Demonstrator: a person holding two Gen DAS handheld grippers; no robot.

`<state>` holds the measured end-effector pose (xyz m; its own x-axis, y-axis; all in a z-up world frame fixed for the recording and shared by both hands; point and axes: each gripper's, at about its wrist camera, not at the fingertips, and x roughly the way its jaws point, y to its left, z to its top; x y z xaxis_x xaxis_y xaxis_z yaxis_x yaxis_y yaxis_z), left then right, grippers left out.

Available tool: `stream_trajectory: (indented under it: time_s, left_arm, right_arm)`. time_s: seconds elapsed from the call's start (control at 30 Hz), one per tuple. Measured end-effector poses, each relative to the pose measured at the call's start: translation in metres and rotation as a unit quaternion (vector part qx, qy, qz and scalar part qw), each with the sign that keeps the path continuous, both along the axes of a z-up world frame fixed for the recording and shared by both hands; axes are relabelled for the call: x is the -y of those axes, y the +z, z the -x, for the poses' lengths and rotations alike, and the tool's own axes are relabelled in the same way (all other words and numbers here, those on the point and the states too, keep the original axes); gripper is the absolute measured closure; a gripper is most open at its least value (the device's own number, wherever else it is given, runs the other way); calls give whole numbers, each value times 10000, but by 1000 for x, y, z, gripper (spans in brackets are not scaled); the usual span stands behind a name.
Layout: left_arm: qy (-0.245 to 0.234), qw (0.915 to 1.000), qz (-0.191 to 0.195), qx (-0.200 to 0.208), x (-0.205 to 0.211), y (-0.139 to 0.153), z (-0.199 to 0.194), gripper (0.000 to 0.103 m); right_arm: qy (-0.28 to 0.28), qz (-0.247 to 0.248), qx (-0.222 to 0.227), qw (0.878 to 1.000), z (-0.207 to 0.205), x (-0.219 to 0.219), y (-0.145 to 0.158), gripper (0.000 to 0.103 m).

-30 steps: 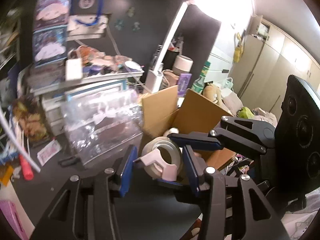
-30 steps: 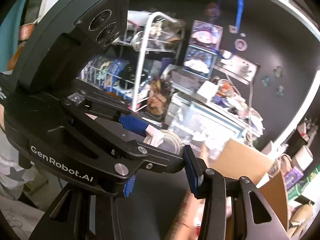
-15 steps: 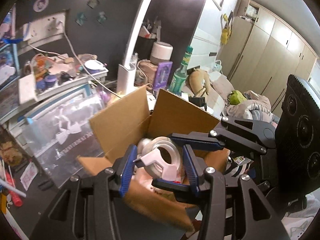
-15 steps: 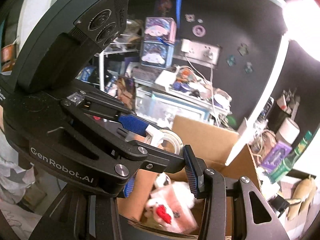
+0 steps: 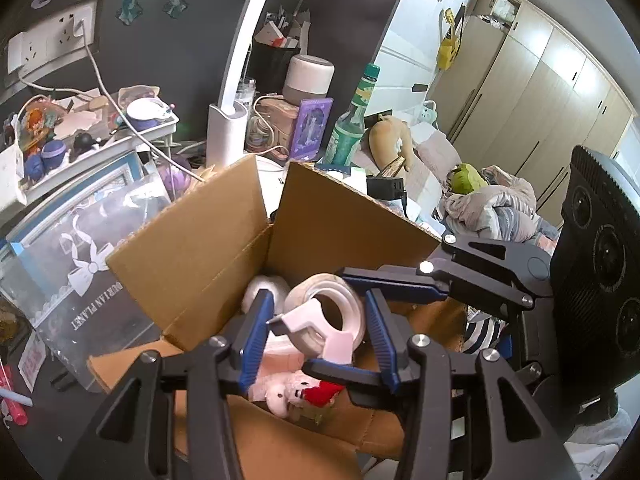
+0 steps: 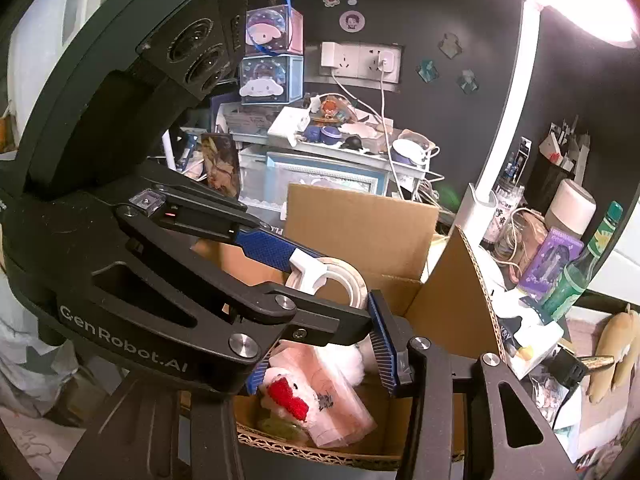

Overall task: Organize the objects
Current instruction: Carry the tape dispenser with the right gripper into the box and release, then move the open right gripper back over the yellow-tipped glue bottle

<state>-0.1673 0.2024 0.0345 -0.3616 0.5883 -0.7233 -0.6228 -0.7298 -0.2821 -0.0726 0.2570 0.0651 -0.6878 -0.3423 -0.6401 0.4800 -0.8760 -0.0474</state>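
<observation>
A roll of clear tape in a pale pink dispenser [image 5: 324, 320] hangs over an open cardboard box [image 5: 200, 264]. My left gripper [image 5: 318, 330] is shut on it, a blue pad against each side. The right gripper's fingers [image 5: 400, 284] come in from the right and clamp the same roll from above and below. In the right wrist view the tape dispenser [image 6: 340, 280] sits at the tip of my right gripper [image 6: 324, 312], with the left gripper's finger [image 6: 272, 248] crossing in front. In the box [image 6: 360, 220] lies a white plush toy with a red bow [image 6: 288, 396] in a pink bag.
A clear plastic pouch with a bow print [image 5: 92, 248] leans left of the box. Behind it stand a white lamp base [image 5: 226, 132], a purple card box [image 5: 310, 128] and a green bottle [image 5: 350, 128]. A cluttered shelf [image 5: 80, 128] lies far left and bedding [image 5: 492, 204] right.
Both grippers, still clamped on the tape dispenser, have swung from above the dark desk to above the open box. The box interior and plush toy have come into view.
</observation>
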Motion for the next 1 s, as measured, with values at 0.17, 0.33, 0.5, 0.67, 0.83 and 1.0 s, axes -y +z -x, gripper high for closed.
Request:
stream_trajectory:
  time_s: [0.17,0.33,0.5,0.67,0.83,1.0]
  left_arm:
    - [147,9996,207,-129,-1,-1,0,31]
    - [226,9992,123,-295,10,9,-6,24]
    - [345,9970,87,-681,31,24,-24,19]
    - [907,9890,-238,-1142,84,39,-56,15]
    - [1594,9766,-385,-1393,149,38,-92,14]
    - [2357,9609,-286,-1423,214,16,-125,13]
  right_arm:
    - [-104,-4,123,9999,2,-4,-2,42]
    - [-244,70,176,9995,5,-11,-1,42]
    - [-321,-64,15,9995,0,-5,2,41]
    - [-43,349,-207,9992,-17,8,17,41]
    - [575,481,-451,9962,-42,52,28,41]
    - [1286,553,-200,9900,-55,108,16,41]
